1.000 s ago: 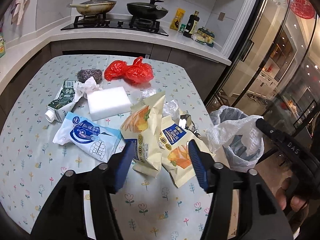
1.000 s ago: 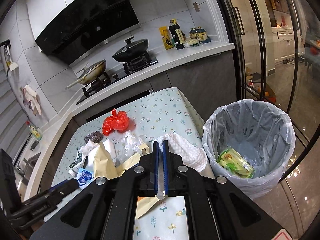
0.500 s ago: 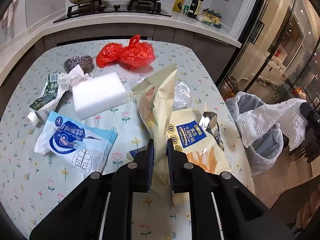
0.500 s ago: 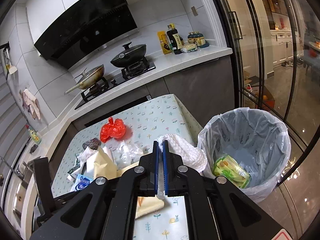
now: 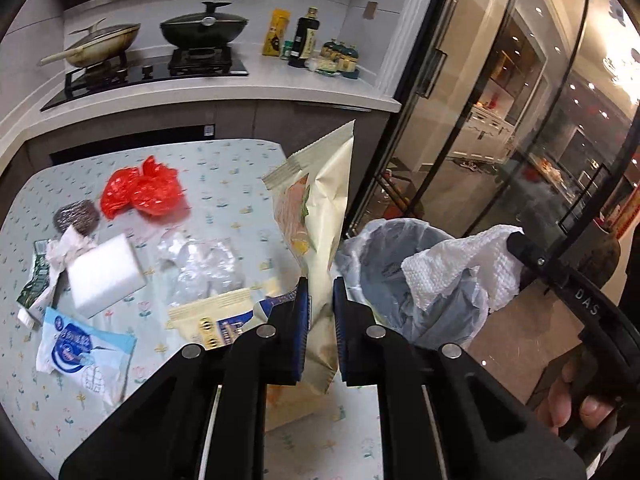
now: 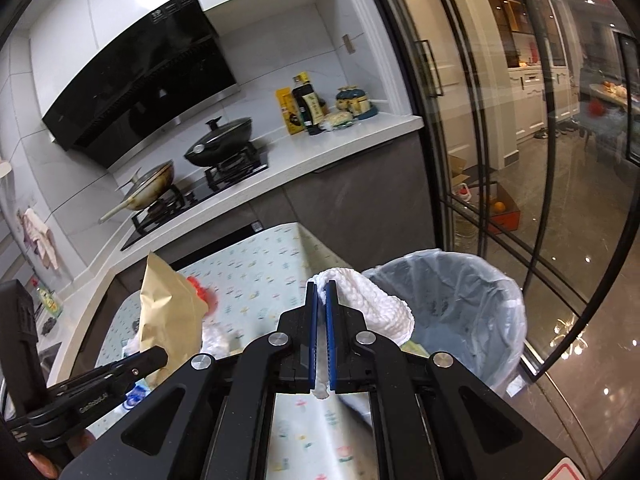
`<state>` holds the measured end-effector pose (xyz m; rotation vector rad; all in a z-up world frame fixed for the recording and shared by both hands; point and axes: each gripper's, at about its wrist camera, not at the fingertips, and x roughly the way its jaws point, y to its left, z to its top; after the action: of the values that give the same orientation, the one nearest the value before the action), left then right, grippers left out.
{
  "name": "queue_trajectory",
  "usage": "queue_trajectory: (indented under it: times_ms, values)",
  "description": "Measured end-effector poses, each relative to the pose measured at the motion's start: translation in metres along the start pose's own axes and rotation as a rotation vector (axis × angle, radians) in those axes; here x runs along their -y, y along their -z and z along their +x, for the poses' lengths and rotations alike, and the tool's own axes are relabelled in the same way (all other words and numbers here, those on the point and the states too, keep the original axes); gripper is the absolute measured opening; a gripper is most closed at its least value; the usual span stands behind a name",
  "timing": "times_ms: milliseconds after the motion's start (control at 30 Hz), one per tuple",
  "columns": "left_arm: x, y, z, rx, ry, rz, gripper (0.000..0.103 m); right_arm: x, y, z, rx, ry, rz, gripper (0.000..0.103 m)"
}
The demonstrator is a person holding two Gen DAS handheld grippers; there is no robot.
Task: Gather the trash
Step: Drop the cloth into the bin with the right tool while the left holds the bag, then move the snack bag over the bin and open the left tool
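My left gripper (image 5: 319, 292) is shut on a cream snack bag (image 5: 320, 200) and holds it upright above the table's right edge; the bag also shows in the right wrist view (image 6: 168, 312). My right gripper (image 6: 321, 300) is shut on a white paper towel (image 6: 376, 304), held at the rim of the lined trash bin (image 6: 472, 308). In the left wrist view the towel (image 5: 452, 268) hangs over the bin (image 5: 384, 264). A second snack bag (image 5: 212, 320) lies on the floral table (image 5: 224, 176).
On the table lie a red plastic bag (image 5: 140, 192), a steel scourer (image 5: 76, 216), a white sponge block (image 5: 104, 276), a clear crumpled bag (image 5: 200, 260), a green carton (image 5: 34, 284) and a blue-white packet (image 5: 84, 352). A counter with stove stands behind. Glass doors are right.
My left gripper closed on the cream snack bag and lifted it off the table, toward the bin. My right gripper kept the towel and moved to the bin rim.
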<state>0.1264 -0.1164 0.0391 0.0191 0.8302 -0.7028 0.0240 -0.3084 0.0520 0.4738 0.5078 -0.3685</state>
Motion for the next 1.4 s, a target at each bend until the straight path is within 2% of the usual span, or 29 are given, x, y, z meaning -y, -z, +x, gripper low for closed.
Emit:
queue_trajectory:
  times_ms: [300, 533, 633, 667, 733, 800, 867, 1233, 1400]
  values:
    - [0.069, 0.001, 0.057, -0.091, 0.106, 0.091, 0.012, 0.052, 0.004, 0.02, -0.057, 0.08, 0.058, 0.004]
    - [0.096, 0.009, 0.096, -0.167, 0.147, 0.129, 0.013, 0.08, 0.02, 0.04, -0.12, 0.12, 0.102, 0.004]
    - [0.103, 0.012, 0.107, -0.179, 0.152, 0.14, 0.018, 0.084, 0.025, 0.043, -0.123, 0.134, 0.117, 0.011]
    - [0.104, 0.012, 0.109, -0.18, 0.15, 0.141, 0.026, 0.085, 0.026, 0.043, -0.124, 0.135, 0.119, 0.013]
    - [0.105, 0.012, 0.11, -0.175, 0.152, 0.138, 0.034, 0.085, 0.026, 0.044, -0.124, 0.137, 0.123, 0.014]
    - [0.105, 0.012, 0.11, -0.169, 0.15, 0.133, 0.036, 0.085, 0.025, 0.044, -0.118, 0.138, 0.125, 0.021]
    - [0.104, 0.011, 0.111, -0.169, 0.147, 0.126, 0.041, 0.085, 0.025, 0.042, -0.104, 0.141, 0.127, 0.038]
    - [0.094, 0.008, 0.102, -0.155, 0.123, 0.099, 0.041, 0.076, 0.028, 0.037, -0.103, 0.131, 0.113, 0.04]
    - [0.087, 0.01, 0.09, -0.142, 0.117, 0.09, 0.042, 0.067, 0.028, 0.029, -0.091, 0.119, 0.104, 0.045]
